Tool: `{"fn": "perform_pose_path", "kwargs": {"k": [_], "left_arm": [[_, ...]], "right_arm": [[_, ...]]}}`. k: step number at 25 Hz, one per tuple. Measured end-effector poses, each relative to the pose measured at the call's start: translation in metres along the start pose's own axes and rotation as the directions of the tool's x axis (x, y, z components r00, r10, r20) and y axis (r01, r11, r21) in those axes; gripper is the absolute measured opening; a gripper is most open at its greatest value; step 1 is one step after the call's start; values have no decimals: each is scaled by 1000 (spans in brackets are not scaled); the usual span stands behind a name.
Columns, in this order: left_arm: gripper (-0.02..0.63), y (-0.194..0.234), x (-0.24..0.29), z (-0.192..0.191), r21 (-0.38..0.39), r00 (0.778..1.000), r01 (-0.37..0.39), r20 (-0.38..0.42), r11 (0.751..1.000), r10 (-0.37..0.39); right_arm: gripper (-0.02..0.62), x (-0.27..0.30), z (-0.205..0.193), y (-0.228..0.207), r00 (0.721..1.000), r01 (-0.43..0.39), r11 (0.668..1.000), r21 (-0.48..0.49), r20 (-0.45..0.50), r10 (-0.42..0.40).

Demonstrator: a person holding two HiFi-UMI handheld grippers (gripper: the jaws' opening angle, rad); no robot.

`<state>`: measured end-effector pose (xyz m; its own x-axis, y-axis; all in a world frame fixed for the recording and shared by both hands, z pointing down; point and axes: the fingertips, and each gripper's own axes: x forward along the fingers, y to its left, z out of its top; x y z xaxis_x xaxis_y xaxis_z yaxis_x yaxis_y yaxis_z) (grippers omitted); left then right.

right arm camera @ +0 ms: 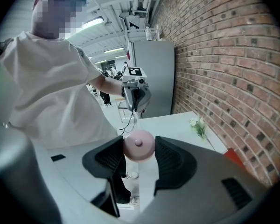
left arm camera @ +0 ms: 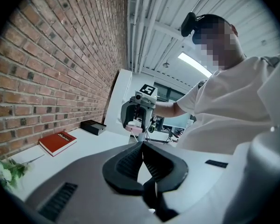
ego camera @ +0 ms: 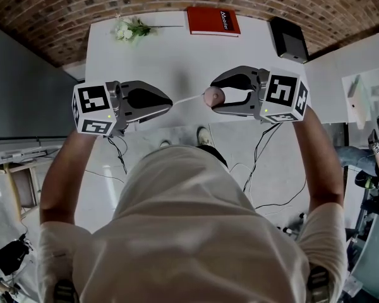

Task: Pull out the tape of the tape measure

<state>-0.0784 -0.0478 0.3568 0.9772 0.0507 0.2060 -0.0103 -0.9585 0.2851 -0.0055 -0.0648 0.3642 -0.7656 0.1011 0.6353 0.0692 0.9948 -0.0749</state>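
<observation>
Tape measure: small round pink case with a button at its centre. It is held in the air, seen over the near part of the counter in the head view, not resting on it.
Right tongs: jaws wide apart, 1 pad against each side of the case, clamped on the tape measure.
Tape: thin pale strip drawn out of the case, running straight across the gap to the other tongs.
Left tongs: jaws together, tips pinched on the free end of the tape.
Spacing: the 2 tongs face each other tip to tip, near but apart, with the tape bridging them.
Counter: white top, set against a brick wall.
Book: red, lying flat at the far edge of the counter.
Flowers: white sprig, lying left of the book.
Box: black, at the far right corner of the counter.
</observation>
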Motion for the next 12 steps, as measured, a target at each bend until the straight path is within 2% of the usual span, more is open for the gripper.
{"fn": "perform_pose_path", "kwargs": {"k": [12], "left_arm": [[-2, 1, -7, -4, -7, 1000, -27, -10, 1000, 27]], "right_arm": [[219, -5, -7, -1, 1000, 16, 1000, 21, -2, -16]]}}
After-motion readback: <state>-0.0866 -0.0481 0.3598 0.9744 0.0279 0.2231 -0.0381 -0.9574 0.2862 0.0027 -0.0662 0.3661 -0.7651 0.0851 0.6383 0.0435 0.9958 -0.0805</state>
